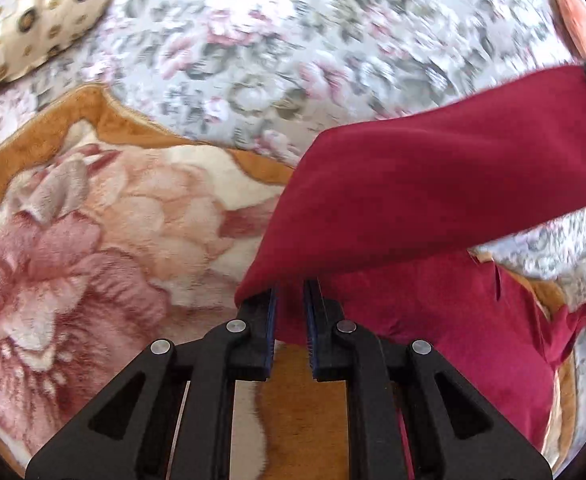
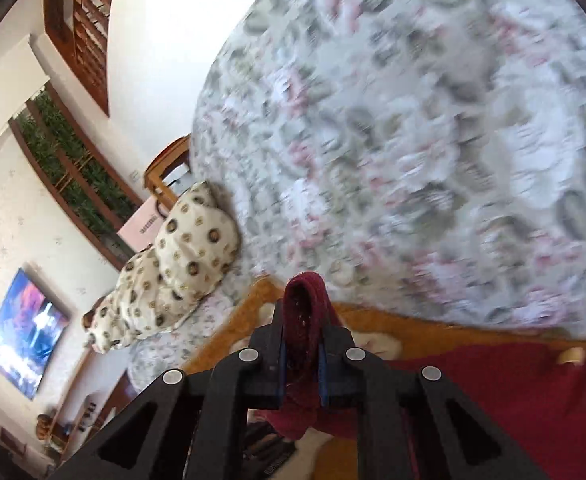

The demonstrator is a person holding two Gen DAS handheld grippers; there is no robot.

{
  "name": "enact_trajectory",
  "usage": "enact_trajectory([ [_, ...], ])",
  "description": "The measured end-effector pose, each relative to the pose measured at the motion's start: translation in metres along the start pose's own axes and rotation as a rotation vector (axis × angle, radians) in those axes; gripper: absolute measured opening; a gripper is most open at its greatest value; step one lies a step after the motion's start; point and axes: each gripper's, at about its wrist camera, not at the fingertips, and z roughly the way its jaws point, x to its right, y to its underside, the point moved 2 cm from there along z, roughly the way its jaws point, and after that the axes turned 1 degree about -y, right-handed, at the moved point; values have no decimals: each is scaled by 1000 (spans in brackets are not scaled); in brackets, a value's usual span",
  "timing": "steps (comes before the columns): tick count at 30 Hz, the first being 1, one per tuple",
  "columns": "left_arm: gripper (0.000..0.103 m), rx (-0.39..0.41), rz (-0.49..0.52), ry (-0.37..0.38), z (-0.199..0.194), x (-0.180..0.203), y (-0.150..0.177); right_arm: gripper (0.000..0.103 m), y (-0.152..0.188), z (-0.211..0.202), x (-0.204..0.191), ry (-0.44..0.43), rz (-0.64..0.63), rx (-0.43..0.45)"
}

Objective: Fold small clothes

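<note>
Left claw (image 1: 291,300) clamped on red garment (image 1: 433,196) edge; right claw (image 2: 303,344) clamped on bunched edge. Garment lifted, stretched between claws above bed (image 1: 293,60), lower part resting on plush blanket (image 1: 113,216) at right. Judgement: fold under way, flap not yet laid down; smoothing remains.

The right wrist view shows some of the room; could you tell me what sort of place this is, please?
Most likely a bedroom at home: a bed under a floral bedspread, a dotted cream pillow on it, and a wall-mounted television switched on.
</note>
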Motion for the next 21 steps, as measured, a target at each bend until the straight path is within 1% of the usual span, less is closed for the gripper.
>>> enact_trajectory([
  [1, 10, -9, 8, 2, 2, 5, 1, 11, 0, -11, 11, 23, 1, 5],
  [2, 10, -23, 22, 13, 6, 14, 2, 11, 1, -26, 30, 76, 5, 8],
  [3, 10, -31, 34, 19, 9, 20, 3, 11, 2, -34, 42, 109, 11, 8],
  [6, 10, -53, 87, 36, 19, 45, 7, 10, 12, -65, 96, 234, 51, -10],
  [9, 10, -85, 130, 56, 30, 67, 13, 10, 33, -87, 148, 381, 71, -57],
  [12, 10, -100, 174, 46, 40, 87, 19, 10, 57, -98, 194, 477, 114, -120],
  [14, 10, -103, 190, 42, 41, 95, 19, 10, 71, -102, 215, 516, 145, -140],
  [16, 10, -108, 198, 60, 39, 99, 19, 10, 78, -113, 228, 524, 176, -124],
  [18, 10, -106, 217, 77, 33, 102, 20, 10, 79, -126, 229, 545, 160, -108],
  [21, 10, -112, 244, 90, 26, 101, 28, 10, 79, -144, 230, 634, 118, -100],
])
